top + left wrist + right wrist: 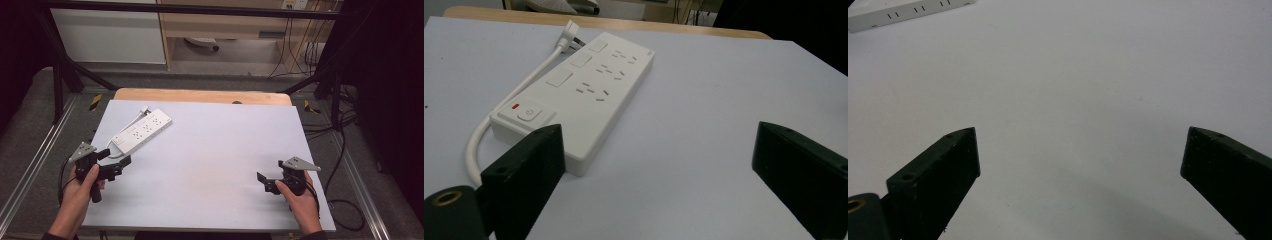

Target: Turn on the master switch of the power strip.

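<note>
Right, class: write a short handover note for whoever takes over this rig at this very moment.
Left gripper: jaws open, holding nothing, just short of the switch end of the power strip.
Right gripper: jaws open, holding nothing, over bare table at the near right.
Power strip: flat at the far left of the table, its cable looped alongside, plug lying loose at the far end.
Done: nothing gripped yet.
Left: probably closing in on the strip and grasping it.
</note>
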`<state>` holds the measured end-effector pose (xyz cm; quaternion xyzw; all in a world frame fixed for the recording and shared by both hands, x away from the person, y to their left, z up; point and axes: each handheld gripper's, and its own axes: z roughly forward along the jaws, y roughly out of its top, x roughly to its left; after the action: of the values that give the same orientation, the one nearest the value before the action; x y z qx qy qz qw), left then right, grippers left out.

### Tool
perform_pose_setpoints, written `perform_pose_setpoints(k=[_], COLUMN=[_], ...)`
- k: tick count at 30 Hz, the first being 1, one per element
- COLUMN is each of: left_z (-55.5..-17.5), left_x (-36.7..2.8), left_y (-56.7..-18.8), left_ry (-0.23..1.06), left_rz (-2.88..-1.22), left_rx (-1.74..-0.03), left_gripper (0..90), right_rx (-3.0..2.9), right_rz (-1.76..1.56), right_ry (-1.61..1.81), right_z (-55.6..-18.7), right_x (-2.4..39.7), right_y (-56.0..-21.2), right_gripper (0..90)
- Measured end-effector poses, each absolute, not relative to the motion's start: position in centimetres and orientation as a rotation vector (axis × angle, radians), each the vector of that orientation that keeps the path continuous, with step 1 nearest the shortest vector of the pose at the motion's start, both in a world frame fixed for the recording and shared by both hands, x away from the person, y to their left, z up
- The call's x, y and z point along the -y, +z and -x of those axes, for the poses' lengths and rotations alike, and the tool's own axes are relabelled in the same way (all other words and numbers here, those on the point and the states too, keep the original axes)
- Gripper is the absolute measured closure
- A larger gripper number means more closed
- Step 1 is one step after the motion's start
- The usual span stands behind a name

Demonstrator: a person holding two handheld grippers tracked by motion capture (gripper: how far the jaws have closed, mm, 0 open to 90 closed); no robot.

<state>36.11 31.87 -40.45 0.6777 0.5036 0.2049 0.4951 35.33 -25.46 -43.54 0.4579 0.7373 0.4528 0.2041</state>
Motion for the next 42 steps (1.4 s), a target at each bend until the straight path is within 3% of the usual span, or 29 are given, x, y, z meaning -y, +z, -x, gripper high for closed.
perform_pose_setpoints(k=[29,42], left_z=[-32.3,-31.4], left_x=[-32.7,-34.1], left_y=[-41.6,-43.3], left_ry=[0.544,0.559], left_rz=[-1.699,-1.691], left_rx=[-1.15,-1.216], left_gripper=[7.1,8.3], right_rx=[-2.055,-2.053], right_rz=[-1.278,-1.286], right_ry=[1.26,1.207], right_z=[-35.2,-35.1], right_x=[25.4,25.8], right_y=[-43.5,-43.8], right_gripper=[2.9,3.1])
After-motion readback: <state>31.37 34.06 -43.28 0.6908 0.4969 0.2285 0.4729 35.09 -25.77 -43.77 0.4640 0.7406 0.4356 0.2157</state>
